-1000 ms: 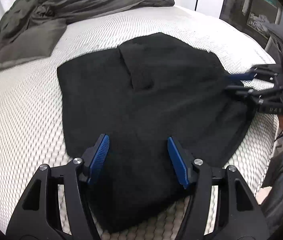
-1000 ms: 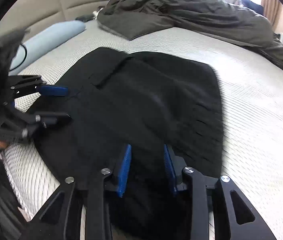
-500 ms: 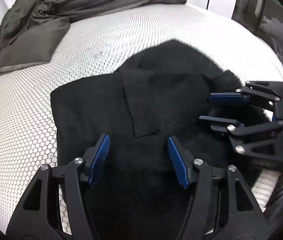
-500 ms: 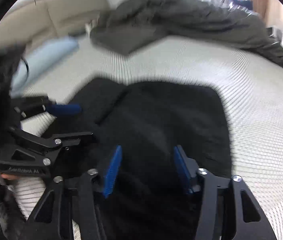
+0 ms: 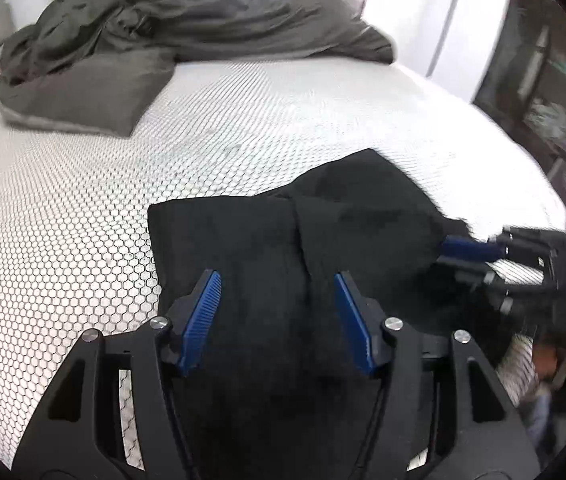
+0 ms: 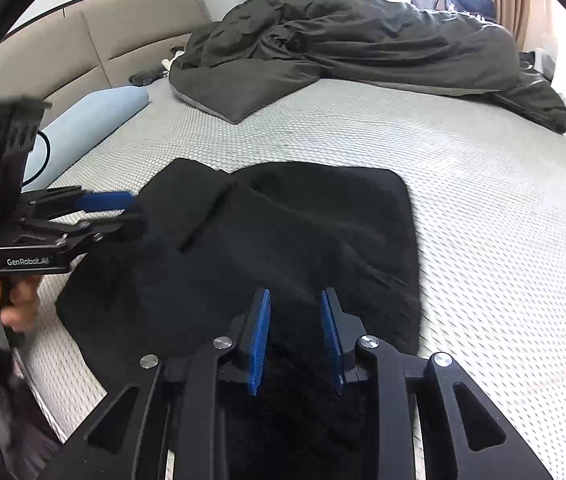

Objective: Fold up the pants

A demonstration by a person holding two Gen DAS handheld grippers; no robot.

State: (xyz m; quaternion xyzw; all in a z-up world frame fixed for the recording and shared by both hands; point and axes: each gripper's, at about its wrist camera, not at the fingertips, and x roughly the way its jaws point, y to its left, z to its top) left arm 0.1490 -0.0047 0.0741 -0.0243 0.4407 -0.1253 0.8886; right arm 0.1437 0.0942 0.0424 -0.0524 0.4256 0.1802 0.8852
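Black pants (image 6: 283,240) lie partly folded on my gray mesh mattress (image 6: 503,240), near its front edge. My left gripper (image 5: 277,312) hovers wide open above them; my right gripper (image 6: 295,340) is narrowly open, holding nothing. The fabric looks soft, thick and limp, so I judge that pinching both corners of one folded edge would keep it from sagging.

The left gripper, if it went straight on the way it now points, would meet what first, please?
Most likely the black pants: the open left gripper points over them, low. Beyond lies bare mattress, then the dark duvet; its height is unclear.

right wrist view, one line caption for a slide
Open right gripper over folded black pants on the bed.
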